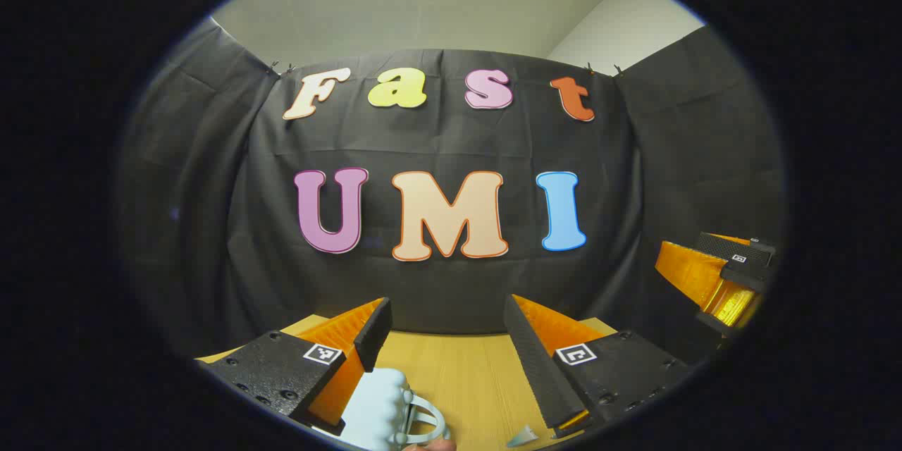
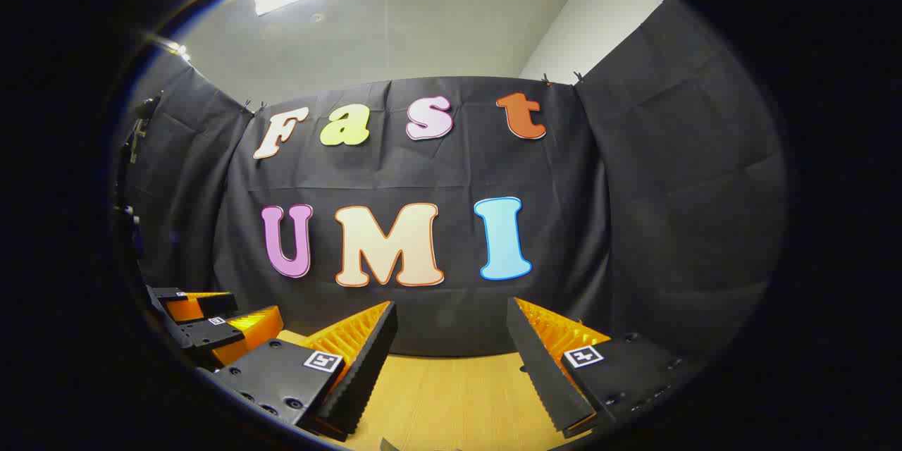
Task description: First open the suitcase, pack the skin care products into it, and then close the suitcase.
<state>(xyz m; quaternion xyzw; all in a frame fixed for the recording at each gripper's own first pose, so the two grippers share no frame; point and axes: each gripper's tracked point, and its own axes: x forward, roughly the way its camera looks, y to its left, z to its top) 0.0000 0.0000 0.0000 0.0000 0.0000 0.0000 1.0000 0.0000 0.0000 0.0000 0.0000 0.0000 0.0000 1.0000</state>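
Left gripper (image 1: 447, 338): we hold it wide, gripping nothing, raised toward the wall (probably a ready pose).
Right gripper (image 2: 451, 342): also wide and empty, level beside it.
Suitcase (image 1: 384, 409): we judge the pale ribbed thing low at our left fingers is it, on the table (image 1: 465, 380).
Writing: small square markers on the fingers, nothing readable.

No readable text apart from the booth wall; the grippers' square tags are unreadable.
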